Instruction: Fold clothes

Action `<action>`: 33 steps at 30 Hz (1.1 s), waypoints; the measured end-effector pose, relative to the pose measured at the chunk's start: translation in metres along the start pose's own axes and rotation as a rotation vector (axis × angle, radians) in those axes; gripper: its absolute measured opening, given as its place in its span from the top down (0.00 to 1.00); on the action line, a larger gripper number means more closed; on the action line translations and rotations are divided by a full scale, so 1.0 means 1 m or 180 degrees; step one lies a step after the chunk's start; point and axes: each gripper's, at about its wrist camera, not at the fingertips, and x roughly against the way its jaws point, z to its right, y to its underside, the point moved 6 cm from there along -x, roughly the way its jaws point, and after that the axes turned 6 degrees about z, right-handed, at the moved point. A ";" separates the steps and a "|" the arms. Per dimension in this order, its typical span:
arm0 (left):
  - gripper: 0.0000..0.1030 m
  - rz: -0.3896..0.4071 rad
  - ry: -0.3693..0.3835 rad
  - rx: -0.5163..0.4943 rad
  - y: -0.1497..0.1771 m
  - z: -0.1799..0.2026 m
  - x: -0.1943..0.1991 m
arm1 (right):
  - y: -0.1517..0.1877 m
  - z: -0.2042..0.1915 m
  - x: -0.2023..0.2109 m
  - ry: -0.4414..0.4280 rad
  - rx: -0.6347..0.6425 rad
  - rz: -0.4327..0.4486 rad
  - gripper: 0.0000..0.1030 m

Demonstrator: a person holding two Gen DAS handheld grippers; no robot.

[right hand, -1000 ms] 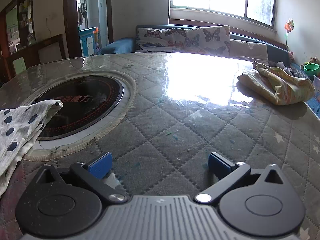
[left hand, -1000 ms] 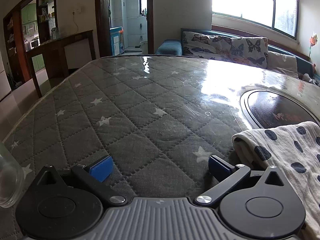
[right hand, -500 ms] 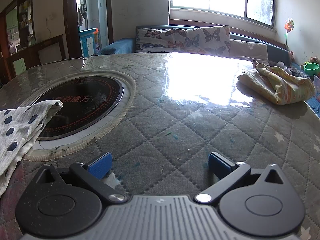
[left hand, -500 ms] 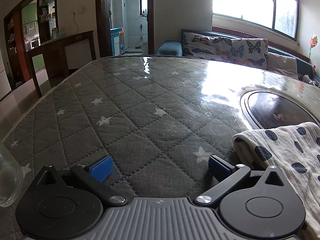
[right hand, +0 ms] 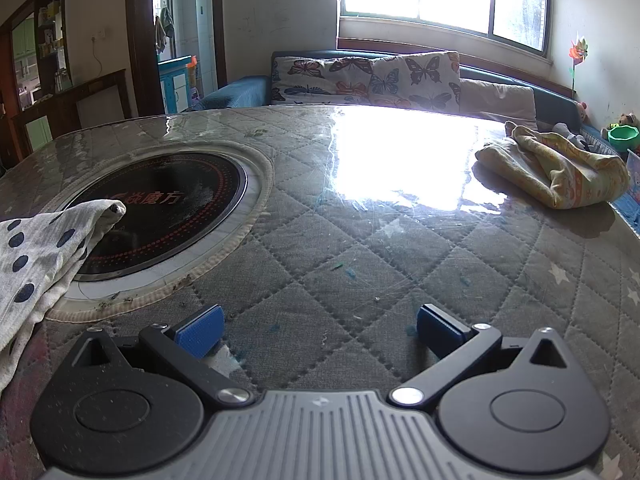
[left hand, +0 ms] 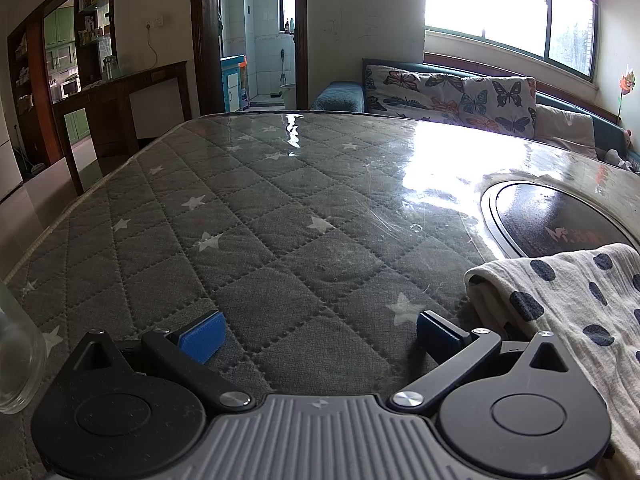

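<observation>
A white garment with dark polka dots (left hand: 568, 300) lies at the right of the left wrist view, partly over the black round cooktop (left hand: 556, 220). The same polka-dot garment (right hand: 36, 248) shows at the left edge of the right wrist view. A crumpled yellow garment (right hand: 556, 172) rests at the far right of the table. My left gripper (left hand: 318, 334) is open just left of the dotted cloth, holding nothing. My right gripper (right hand: 318, 330) is open over bare quilted cover, to the right of the dotted cloth.
The table (left hand: 248, 216) has a grey quilted star cover under clear plastic. A glass jar (left hand: 16, 360) stands at the near left edge. A sofa with butterfly cushions (right hand: 368, 76) runs behind the table under the window. Glare covers the table's far middle.
</observation>
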 end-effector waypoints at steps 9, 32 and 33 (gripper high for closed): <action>0.00 0.0000 0.0000 -0.0002 0.000 -0.001 0.000 | 0.000 -0.001 -0.001 0.0001 0.0002 0.0001 0.00; 0.00 -0.0123 -0.0223 0.0113 -0.001 0.003 0.000 | 0.000 -0.001 -0.001 0.0011 0.0018 -0.0001 0.00; 0.00 -0.0149 -0.0248 0.0132 -0.002 0.003 0.000 | 0.000 -0.001 0.000 0.0011 0.0018 -0.0001 0.00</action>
